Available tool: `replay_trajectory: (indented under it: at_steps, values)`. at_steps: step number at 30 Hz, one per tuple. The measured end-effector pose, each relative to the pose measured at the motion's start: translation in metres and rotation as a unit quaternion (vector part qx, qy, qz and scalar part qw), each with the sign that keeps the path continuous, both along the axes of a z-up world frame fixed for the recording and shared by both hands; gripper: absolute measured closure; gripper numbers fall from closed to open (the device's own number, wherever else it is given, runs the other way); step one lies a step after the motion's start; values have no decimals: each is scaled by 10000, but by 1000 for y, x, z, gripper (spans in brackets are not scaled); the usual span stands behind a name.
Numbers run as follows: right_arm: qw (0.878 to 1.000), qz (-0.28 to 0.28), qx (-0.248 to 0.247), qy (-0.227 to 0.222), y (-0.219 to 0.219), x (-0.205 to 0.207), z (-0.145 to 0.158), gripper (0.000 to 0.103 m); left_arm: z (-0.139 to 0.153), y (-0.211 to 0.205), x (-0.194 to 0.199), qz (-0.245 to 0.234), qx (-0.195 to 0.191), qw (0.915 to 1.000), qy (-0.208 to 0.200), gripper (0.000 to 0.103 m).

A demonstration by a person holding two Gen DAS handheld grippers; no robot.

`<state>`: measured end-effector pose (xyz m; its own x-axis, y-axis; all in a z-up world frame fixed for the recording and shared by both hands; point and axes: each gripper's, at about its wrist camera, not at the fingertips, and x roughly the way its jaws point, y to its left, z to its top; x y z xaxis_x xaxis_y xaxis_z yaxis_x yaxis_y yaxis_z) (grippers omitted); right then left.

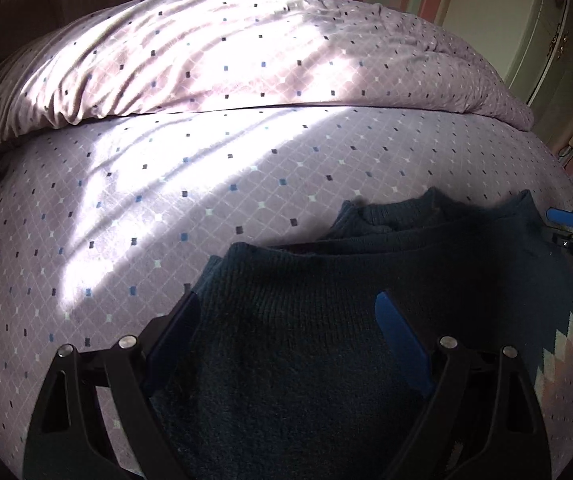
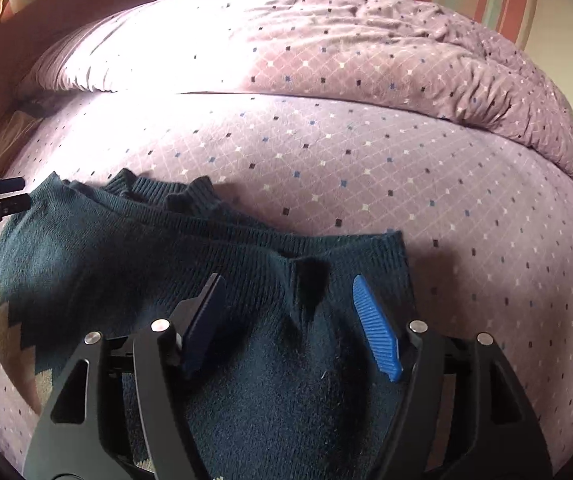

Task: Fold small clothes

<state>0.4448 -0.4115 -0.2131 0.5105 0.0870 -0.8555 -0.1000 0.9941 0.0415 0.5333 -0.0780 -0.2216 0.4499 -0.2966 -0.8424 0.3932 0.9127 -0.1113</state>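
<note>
A dark teal knit sweater (image 1: 306, 340) lies on the bed, partly folded, with a cream zigzag band at its right edge. It also shows in the right wrist view (image 2: 146, 248), ribbed hem bunched at the back. My left gripper (image 1: 286, 300) is open, its blue pads spread over the sweater's left part. My right gripper (image 2: 286, 284) is open over the sweater's right part, above a dark pucker in the knit. Each gripper's tip shows at the edge of the other's view: the right one (image 1: 566, 220), the left one (image 2: 2, 196).
The bed sheet (image 1: 126, 220) is mauve with small dotted diamonds and a bright sun patch. A rumpled duvet (image 1: 246, 52) in the same pattern lies across the back. A cream cabinet (image 1: 546, 32) stands at the far right.
</note>
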Motion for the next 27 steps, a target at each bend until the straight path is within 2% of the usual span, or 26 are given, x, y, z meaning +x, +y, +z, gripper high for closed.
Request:
replay_trajectory:
  at_steps: [2,3,5,7,8,12,14,16,18,19,21,23,25,27]
  values:
    - [9994,144,285,120,6,-1,-10,35,-18,-6,7,8,116,9998,148,13]
    - [9993,198,309,113,9,-1,-14,32,-26,-8,10,82,301,9994,150,13]
    - [9993,208,244,204,11,6,-27,32,-38,-1,15,196,429,9988,134,13]
    - [9994,-27,-83,348,4,18,-45,39,-45,13,18,398,576,9975,43,13]
    - [9992,-199,-68,329,-6,23,-52,47,-50,22,21,549,595,9967,92,12]
    - [9922,-895,803,321,-51,33,-61,60,-65,63,27,925,-19,9945,494,6]
    - [9895,-985,1004,317,-58,33,-60,59,-58,59,25,914,129,9950,381,6]
    - [9914,-882,945,221,-53,29,-49,53,-43,54,19,969,270,9947,209,7]
    - [9941,-783,755,-15,-39,16,-28,25,-18,54,1,911,21,9958,-3,7]
    - [9954,-695,606,-242,-27,5,-15,22,-5,52,-11,852,-55,9963,-121,7]
    - [9970,-286,364,-613,5,-21,5,20,12,42,-37,745,-21,9969,-262,7]
    - [9974,-22,50,-720,37,-44,11,19,18,26,-65,606,137,9975,-326,7]
    - [9965,183,-332,-747,64,-64,6,19,15,7,-92,456,534,9963,-505,7]
    - [9928,331,-791,-836,83,-86,-6,19,5,-7,-115,394,1031,9911,-745,7]
